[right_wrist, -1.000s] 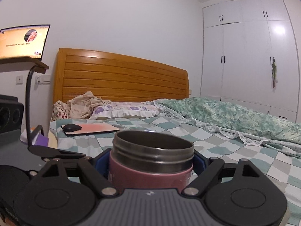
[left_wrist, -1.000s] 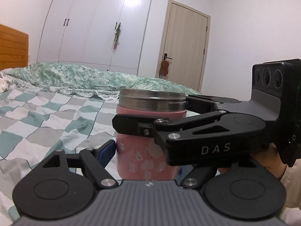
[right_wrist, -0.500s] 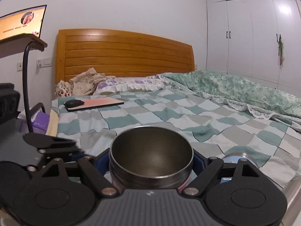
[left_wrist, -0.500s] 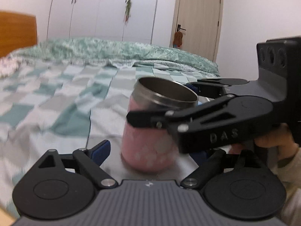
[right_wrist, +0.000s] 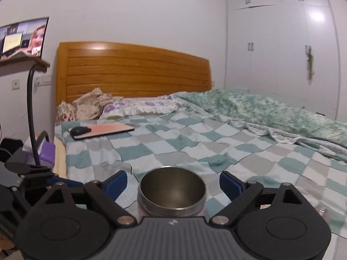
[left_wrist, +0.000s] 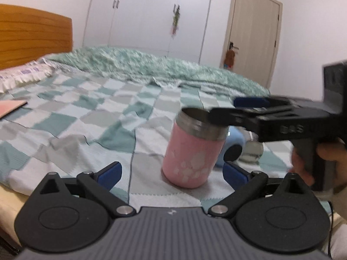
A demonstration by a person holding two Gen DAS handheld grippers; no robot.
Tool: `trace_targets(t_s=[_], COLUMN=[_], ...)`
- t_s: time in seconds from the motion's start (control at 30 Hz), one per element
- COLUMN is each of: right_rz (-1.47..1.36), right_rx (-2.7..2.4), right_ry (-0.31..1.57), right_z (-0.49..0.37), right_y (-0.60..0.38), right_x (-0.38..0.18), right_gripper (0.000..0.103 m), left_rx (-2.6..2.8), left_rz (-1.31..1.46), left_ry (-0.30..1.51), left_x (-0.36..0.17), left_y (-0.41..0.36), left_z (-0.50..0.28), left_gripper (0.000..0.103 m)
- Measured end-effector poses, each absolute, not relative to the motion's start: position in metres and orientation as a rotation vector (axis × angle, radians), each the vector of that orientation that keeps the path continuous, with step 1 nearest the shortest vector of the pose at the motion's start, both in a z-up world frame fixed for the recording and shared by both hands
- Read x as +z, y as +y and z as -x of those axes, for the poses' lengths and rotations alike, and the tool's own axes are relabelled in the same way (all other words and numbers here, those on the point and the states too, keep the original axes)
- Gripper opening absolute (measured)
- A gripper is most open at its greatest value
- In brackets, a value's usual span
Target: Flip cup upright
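Standing upright on the checkered blanket (left_wrist: 71, 117), the pink cup (left_wrist: 193, 151) has its open steel mouth facing up and leans a little toward the wooden headboard (left_wrist: 32, 36). The left gripper (left_wrist: 171, 173) is spread wide, its blue pads on either side of the cup's base and clear of it. From this view the right gripper (left_wrist: 229, 110) reaches in at the height of the cup's rim, held by a hand (left_wrist: 325, 158); one black finger crosses in front of the steel band, the other blue-tipped one lies beyond the cup, and whether either touches is blurred. Just behind the cup, on the side away from the headboard, lie a light-blue round object (left_wrist: 235, 145) and a shiny metal piece (left_wrist: 252, 151).

The right wrist view settles it: looking down into the cup (right_wrist: 172, 192), the right gripper (right_wrist: 172, 183) has both blue pads well apart, with blanket showing between each pad and the rim. Only this view shows a mouse (right_wrist: 79, 131) on a pink pad (right_wrist: 108, 129) near the headboard (right_wrist: 134, 71), and a lit monitor (right_wrist: 22, 38).
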State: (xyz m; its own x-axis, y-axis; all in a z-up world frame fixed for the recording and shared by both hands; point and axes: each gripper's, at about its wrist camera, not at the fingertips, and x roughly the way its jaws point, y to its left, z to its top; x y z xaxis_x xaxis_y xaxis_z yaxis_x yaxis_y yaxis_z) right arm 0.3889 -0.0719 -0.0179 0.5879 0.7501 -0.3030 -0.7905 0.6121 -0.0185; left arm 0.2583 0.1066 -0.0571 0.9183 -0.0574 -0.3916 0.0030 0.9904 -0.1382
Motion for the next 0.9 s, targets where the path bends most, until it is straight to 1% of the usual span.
trace_targets(t_s=[0.07, 0.13, 0.3, 0.5, 0.67, 0.9], right_rz=[0.128, 0.103, 0.074, 0.030, -0.003, -0.019], right_rx=[0.854, 0.791, 0.571, 0.447, 0.460, 0.455], right_ry=[0.285, 0.289, 0.360, 0.396, 0.383, 0.388], right_z=[-0.378, -0.368, -0.348, -0.320, -0.290, -0.250], right_y=[-0.091, -0.111, -0.168, -0.216, -0.224, -0.221], right_x=[-0.008, -0.001, 0.008, 0.004, -0.001, 0.000], right_gripper=[0.097, 0.103, 0.103, 0.103, 0.103, 0.103], left_rx=[0.006, 0.044, 0.122, 0.153, 0.143, 0.145], left_rz=[0.139, 0.143, 0.126, 0.201, 0.165, 0.105], left_ry=[0.369, 0.351, 0.332, 0.308, 0.298, 0.217], left_x=[-0.045, -0.035, -0.018, -0.009, -0.001, 0.012], left_y=[0.104, 0.102, 0.091, 0.083, 0.066, 0.044], left_z=[-0.248, -0.240, -0.224, -0.206, -0.181, -0.135], left_gripper=[0.103, 0.103, 0.103, 0.103, 0.103, 0.103])
